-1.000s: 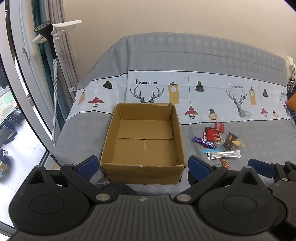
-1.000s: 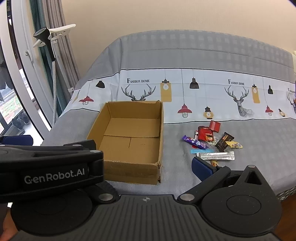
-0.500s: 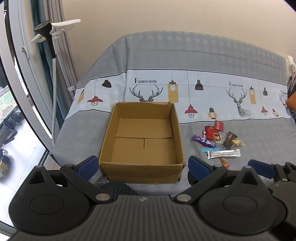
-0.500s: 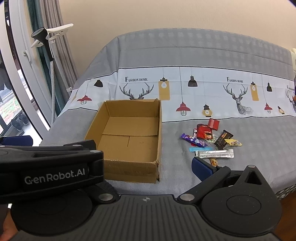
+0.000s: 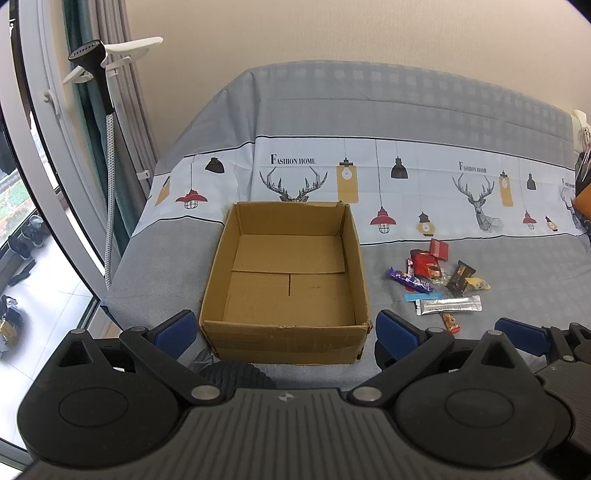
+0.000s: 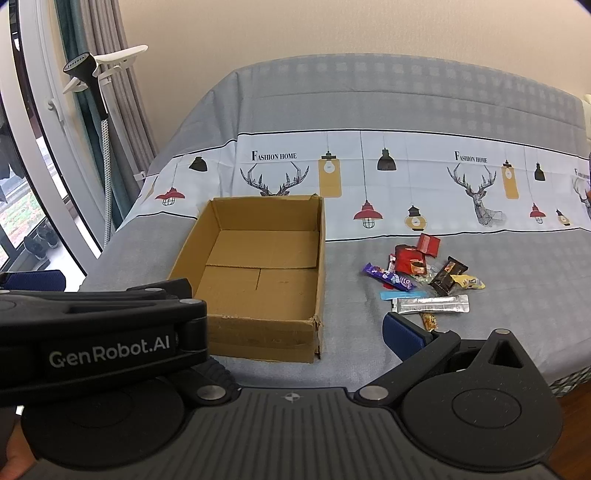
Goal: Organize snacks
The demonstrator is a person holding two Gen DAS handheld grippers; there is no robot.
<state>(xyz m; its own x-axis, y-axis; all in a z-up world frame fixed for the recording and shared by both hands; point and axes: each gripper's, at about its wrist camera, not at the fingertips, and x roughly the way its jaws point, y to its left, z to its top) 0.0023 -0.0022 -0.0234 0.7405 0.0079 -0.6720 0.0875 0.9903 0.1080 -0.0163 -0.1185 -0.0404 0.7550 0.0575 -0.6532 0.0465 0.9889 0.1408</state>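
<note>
Cardboard box (image 5: pixel 288 280) beside crinkly foil wrappers (image 5: pixel 439 284)

I see an open cardboard box (image 5: pixel 288 280) resting on a bed (image 5: pixel 406 110), near its front edge. To the right of the box, a little apart from it, a small cluster of snack packets (image 5: pixel 437 280) lies on the bed cover. Left of the bed stands a garment steamer (image 5: pixel 99 70), with curtains (image 5: pixel 129 110) and a window (image 5: pixel 29 184) behind it. A wall (image 5: pixel 332 29) runs behind the bed.
</note>
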